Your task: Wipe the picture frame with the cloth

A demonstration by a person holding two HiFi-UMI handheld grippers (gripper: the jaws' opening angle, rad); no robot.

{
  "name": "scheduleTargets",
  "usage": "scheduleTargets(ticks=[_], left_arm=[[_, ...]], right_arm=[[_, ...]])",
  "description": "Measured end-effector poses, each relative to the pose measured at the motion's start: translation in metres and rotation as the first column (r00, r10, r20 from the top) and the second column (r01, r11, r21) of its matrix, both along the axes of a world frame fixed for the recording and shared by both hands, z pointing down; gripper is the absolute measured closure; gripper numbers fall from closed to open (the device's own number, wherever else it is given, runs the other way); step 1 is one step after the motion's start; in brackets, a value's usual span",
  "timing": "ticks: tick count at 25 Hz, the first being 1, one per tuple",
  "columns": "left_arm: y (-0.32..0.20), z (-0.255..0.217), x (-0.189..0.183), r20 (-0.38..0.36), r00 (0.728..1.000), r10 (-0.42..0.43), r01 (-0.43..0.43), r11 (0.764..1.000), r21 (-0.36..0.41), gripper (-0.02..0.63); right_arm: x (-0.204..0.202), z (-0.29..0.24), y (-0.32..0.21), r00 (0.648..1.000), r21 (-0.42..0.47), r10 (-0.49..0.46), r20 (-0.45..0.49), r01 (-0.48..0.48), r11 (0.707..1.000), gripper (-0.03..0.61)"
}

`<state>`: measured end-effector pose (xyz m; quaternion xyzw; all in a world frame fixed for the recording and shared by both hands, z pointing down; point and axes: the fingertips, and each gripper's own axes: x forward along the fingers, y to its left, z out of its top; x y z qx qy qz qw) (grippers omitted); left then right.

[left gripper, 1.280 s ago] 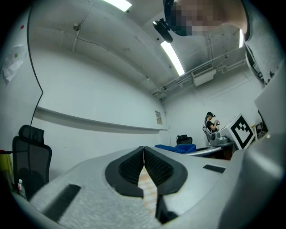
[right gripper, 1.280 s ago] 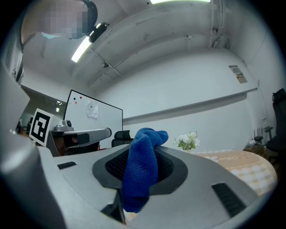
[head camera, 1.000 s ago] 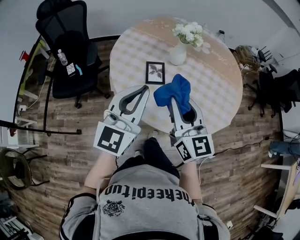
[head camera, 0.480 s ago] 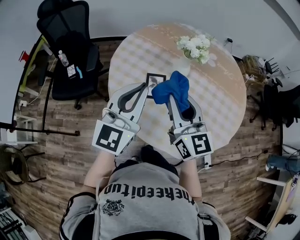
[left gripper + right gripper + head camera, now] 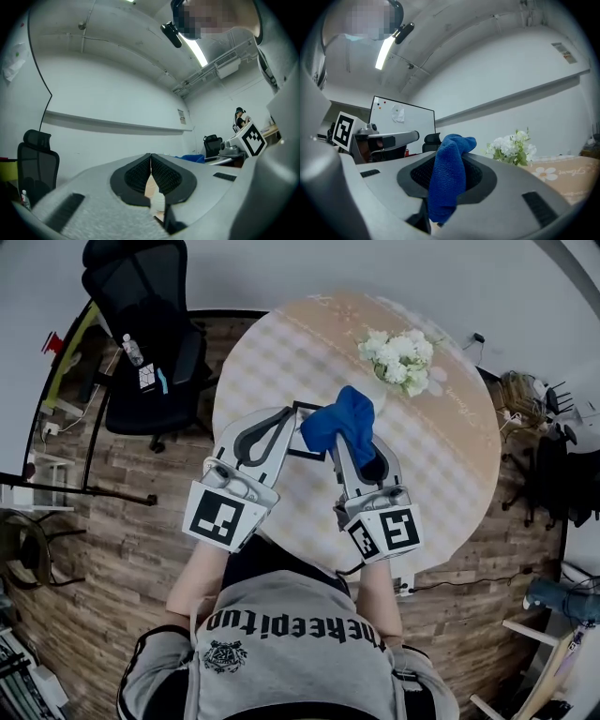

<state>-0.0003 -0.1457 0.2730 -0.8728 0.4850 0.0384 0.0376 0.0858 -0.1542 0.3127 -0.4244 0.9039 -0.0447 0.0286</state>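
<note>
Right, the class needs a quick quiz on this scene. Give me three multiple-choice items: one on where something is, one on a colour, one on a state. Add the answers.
1. Where is the picture frame?
A. on the round table
B. on the office chair
C. on the floor

2. What colour is the cloth?
A. red
B. white
C. blue

3. How do the jaws of the left gripper stand?
A. wide apart
B. shut on nothing
C. clamped on the cloth

Answers:
1 A: the head view shows the picture frame on the round table, just ahead of the grippers.
2 C: the cloth is blue in both views that show it.
3 B: the left gripper view shows the tips together with nothing between them.
</note>
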Motion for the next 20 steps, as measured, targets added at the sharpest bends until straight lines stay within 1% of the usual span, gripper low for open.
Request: scheduleTargets(ticks=[6,12,15,18,20], left_arm=[[-0.010,0.009,-0.004,0.020,1.000,-0.020,0.020,1.000,-0.020,0.595],[-0.023,0.025,-0.014,0.014,1.000,-0.014,0.015,0.998,-0.064,0.595],[-0.033,0.032,-0.020,0.013,1.000,0.011,-0.010,0.997,-0.080,0.595],[-0.045,0.032,-0.024,0.015,0.999,0.048,-0.048,0.997,-0.053,0.595],[-0.051,0.038,-0.027,0.012,0.997,0.071,-0.070,0.995,-0.076,0.595]], right_arm=[[-0.002,0.021,-0.016,1.000,-0.054,-0.016,0.014,0.016,0.998,0.480],[-0.009,0.038,-0.031,1.000,-0.100,0.009,0.010,-0.008,0.995,0.480],[-0.014,0.045,-0.039,0.999,-0.122,0.033,0.002,-0.033,0.992,0.480],[-0.019,0.052,-0.048,0.998,-0.144,0.063,-0.009,-0.064,0.987,0.480],[-0.022,0.057,-0.054,0.996,-0.158,0.088,-0.017,-0.089,0.983,0.480]])
